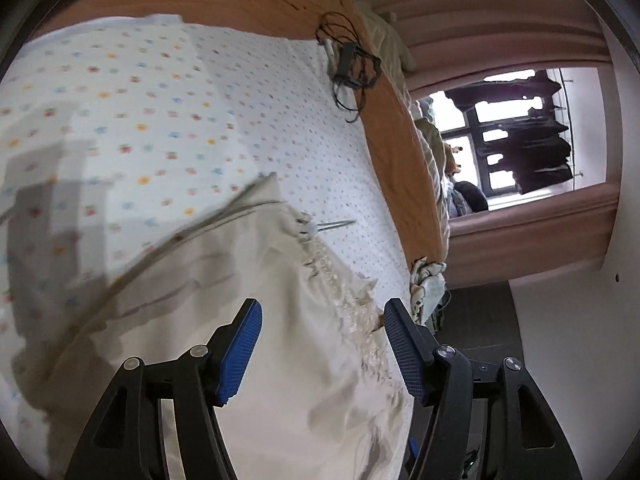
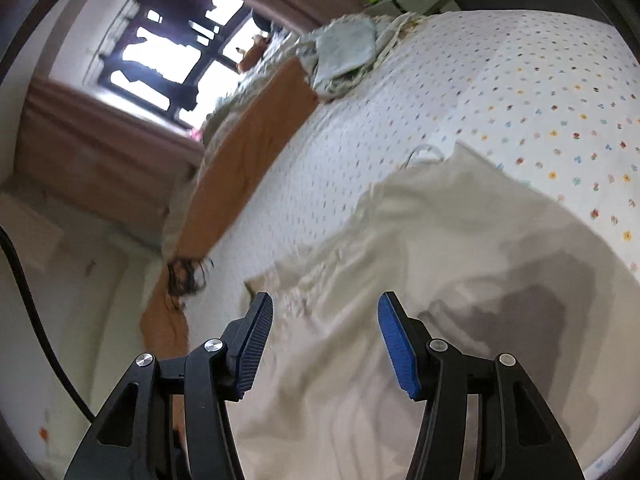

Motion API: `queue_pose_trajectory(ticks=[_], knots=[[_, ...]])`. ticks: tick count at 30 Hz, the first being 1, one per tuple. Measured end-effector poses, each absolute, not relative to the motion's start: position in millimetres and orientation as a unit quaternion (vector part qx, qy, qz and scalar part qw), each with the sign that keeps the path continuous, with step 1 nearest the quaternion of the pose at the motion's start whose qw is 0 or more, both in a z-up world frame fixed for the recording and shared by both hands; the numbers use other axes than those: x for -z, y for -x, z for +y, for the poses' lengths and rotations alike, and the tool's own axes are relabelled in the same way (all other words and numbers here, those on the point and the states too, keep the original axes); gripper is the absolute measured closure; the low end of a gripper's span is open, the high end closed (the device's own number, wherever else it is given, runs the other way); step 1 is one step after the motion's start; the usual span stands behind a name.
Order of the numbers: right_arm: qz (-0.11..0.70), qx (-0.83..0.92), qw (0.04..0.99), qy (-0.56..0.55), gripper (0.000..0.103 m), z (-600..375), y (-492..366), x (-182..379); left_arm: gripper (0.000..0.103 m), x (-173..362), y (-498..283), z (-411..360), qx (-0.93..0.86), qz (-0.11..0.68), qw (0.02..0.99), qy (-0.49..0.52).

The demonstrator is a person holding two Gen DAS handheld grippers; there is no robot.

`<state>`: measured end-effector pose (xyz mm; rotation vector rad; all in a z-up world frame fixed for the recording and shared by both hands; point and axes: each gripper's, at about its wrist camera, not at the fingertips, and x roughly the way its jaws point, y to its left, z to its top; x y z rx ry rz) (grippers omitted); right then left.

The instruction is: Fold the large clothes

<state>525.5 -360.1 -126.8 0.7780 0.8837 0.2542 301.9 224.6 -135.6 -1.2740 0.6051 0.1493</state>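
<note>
Cream garment [image 1: 256,320] under both tongs: soft, light, limp. Left tongs [image 1: 322,346], right tongs [image 2: 326,344] part-open, empty. Grip lace edge [image 1: 352,308].

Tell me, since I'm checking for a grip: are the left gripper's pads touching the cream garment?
Cannot tell. In the left wrist view the left gripper stands open over the cream garment, its blue pads clamping no cloth, but whether they brush it is unclear.

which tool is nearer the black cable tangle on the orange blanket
Right. From the right tool the cable tangle lies just left of its fingers; from the left tool it sits far up the bed.
</note>
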Motion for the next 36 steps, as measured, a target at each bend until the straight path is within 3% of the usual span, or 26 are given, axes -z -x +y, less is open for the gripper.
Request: queue_pose_trajectory(ticks=[16,32,34,36], knots=[[0.479,-0.189,0.837,-0.185,0.047,-216,-534,110,0.039,174,-184,249,-0.155,0.267,0.722,0.619],[0.555,-0.165,0.811,-0.084,0.048,-138,-585,174,0.039,203,-183,233,-0.153,0.323,0.709,0.608],[0.563,-0.160,0.808,-0.065,0.053,-130,-590,189,0.039,205,-186,232,-0.150,0.326,0.708,0.608],[0.557,-0.145,0.815,-0.061,0.077,-130,-595,198,0.039,209,-190,230,-0.146,0.327,0.706,0.610]])
